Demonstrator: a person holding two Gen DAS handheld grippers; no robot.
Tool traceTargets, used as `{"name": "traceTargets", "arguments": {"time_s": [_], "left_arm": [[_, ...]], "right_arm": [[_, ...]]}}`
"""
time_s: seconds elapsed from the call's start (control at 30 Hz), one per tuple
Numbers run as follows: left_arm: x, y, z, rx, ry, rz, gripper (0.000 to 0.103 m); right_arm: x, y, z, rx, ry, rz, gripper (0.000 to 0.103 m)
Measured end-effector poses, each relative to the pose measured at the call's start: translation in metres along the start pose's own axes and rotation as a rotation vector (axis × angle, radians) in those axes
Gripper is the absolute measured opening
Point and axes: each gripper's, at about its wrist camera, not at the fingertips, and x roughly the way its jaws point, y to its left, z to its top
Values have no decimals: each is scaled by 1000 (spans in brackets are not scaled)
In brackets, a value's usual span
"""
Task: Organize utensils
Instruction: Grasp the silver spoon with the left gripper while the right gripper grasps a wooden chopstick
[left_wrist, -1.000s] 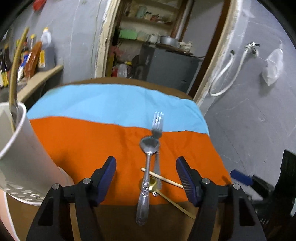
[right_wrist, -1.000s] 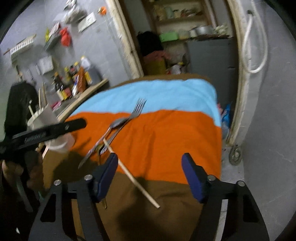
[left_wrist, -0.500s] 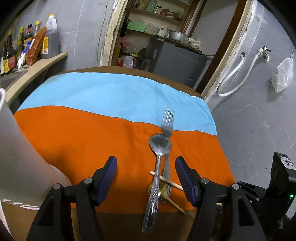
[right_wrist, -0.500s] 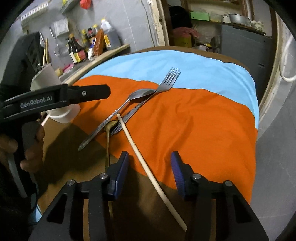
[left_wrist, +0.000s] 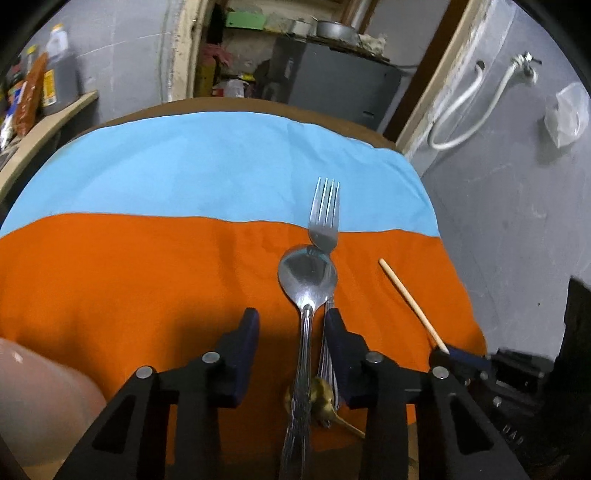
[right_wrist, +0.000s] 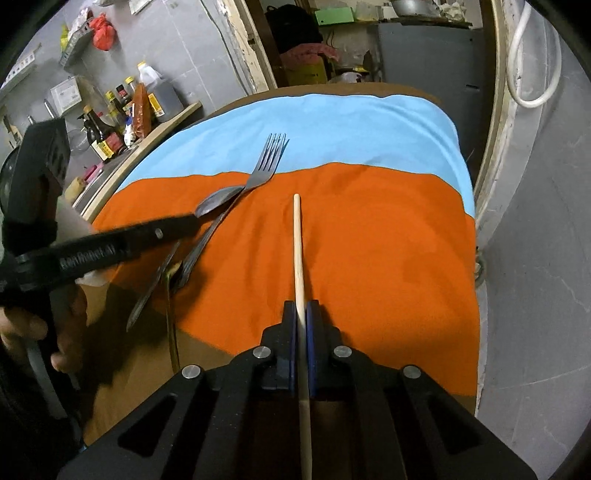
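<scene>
Utensils lie in a small heap on the orange band of the cloth that covers the counter (left_wrist: 110, 280), and you are working them with both tools at once.

From the left wrist: your left gripper (left_wrist: 291, 328) has just been closing and its jaws now stand partly open, straddling the spoon (left_wrist: 307, 280) handle. The right-hand pad sits just beside the fork (left_wrist: 325, 218) handle, which runs under the spoon, and I cannot tell whether either pad touches metal yet. A small brass-coloured spoon (left_wrist: 321, 400) lies beneath both handles, nearer you than the spoon bowl. The chopstick (left_wrist: 406, 295) stands off to the right of the spoon. The risk here: the jaws could take spoon and fork together, or nip only one edge, so the stack twists or a piece slides away and drags the brass one along.

From the right wrist: your right gripper (right_wrist: 301, 314) has just closed, and its jaws are clamped tight on the chopstick (right_wrist: 298, 251), which points away from you, to the right of the spoon (right_wrist: 218, 201) and fork (right_wrist: 264, 166). The hold is well down the stick, so the long free end could pivot or swing into the heap as you lift. Your hand (right_wrist: 44, 325) on the other tool shows at the left.

Count: one spoon, one fork, one small brass-coloured spoon, one chopstick visible.
</scene>
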Motion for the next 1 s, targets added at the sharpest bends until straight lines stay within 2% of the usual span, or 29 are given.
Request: {"name": "traceTargets", "arguments": {"time_s": [0.2,0.47,0.53,0.57,0.67,0.73,0.83,1.0], "left_arm": [[9,2,10,21,53,-2,18],[17,3,19,7,101,-19,16],[18,3,21,2,104,-17,7],[18,4,22,-5,106,-16,7],[12,2,21,-9,88,-11,7],[4,2,19,-15,63,-19,7],[-20,2,16,-25,-29,-49,7],[-62,3,8,-45,-180,-76,7]], "right_arm": [[18,-3,29,-26,51,7,5],[37,6,57,-37,103,-1,5],[43,11,64,-47,135,-25,5],[44,14,66,-51,152,-41,6],[47,22,72,-49,193,-76,5],[44,24,71,-44,189,-80,4],[29,23,66,16,126,-35,4],[-19,21,52,138,-130,80,4]]}}
